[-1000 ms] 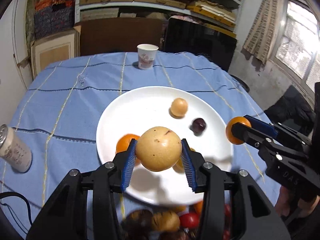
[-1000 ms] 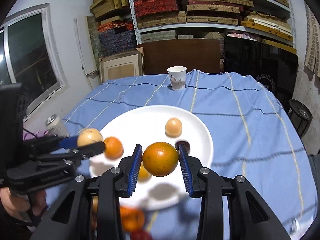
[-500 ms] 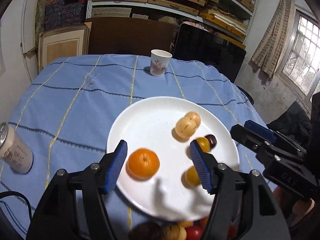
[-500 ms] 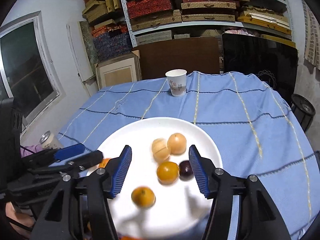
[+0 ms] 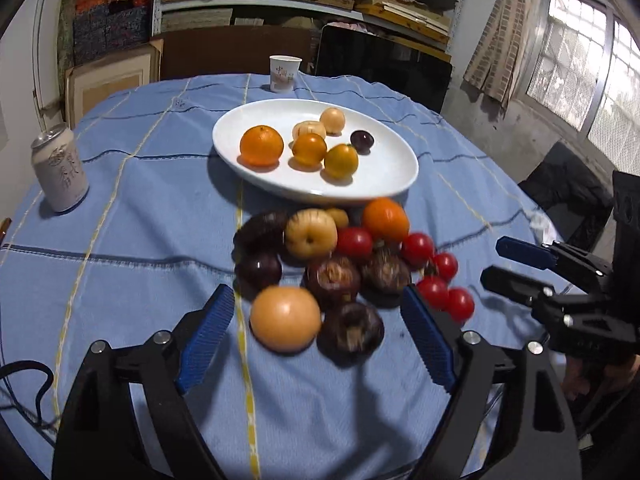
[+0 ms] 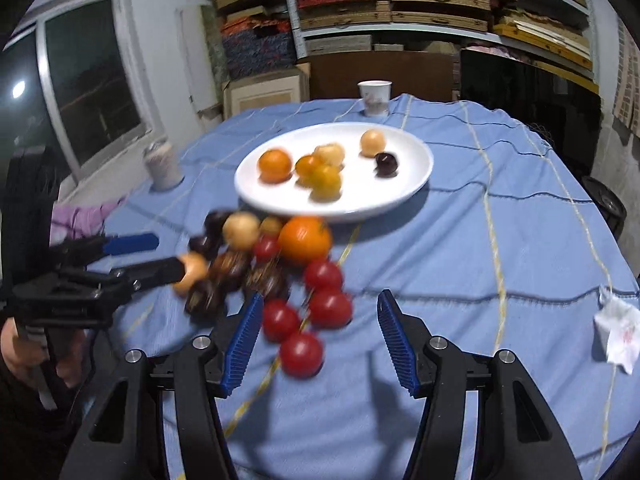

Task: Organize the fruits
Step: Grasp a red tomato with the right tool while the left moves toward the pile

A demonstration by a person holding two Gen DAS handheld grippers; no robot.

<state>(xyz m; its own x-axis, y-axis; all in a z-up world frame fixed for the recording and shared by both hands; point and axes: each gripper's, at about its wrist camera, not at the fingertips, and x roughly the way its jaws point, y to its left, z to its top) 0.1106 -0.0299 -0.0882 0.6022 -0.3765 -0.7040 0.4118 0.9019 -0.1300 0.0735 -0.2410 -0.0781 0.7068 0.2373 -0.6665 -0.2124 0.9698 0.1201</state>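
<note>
The right wrist view is smeared by motion blur, so the dark fruits in the pile (image 6: pixel 236 268) are hard to make out there; they are seen sharper in the left wrist view. A drink can (image 5: pixel 60 170) stands near the left edge of the surface (image 5: pixel 132 220), which is covered by a blue cloth. A paper cup (image 5: pixel 285 73) is set at the far edge, and a white plate (image 5: pixel 384 172) with six fruits lies between the cup and the pile. A crumpled white paper (image 6: pixel 618 330) near the right edge is shown only by the right wrist view. The left gripper (image 5: pixel 318 338) is empty with its jaws opening, and a tan round fruit (image 5: pixel 285 317) lies on the cloth between them, untouched. The right gripper (image 6: pixel 320 334) is held partly open and empty, with red tomatoes (image 6: pixel 302 352) lying between its pads, nearer the left one.
</note>
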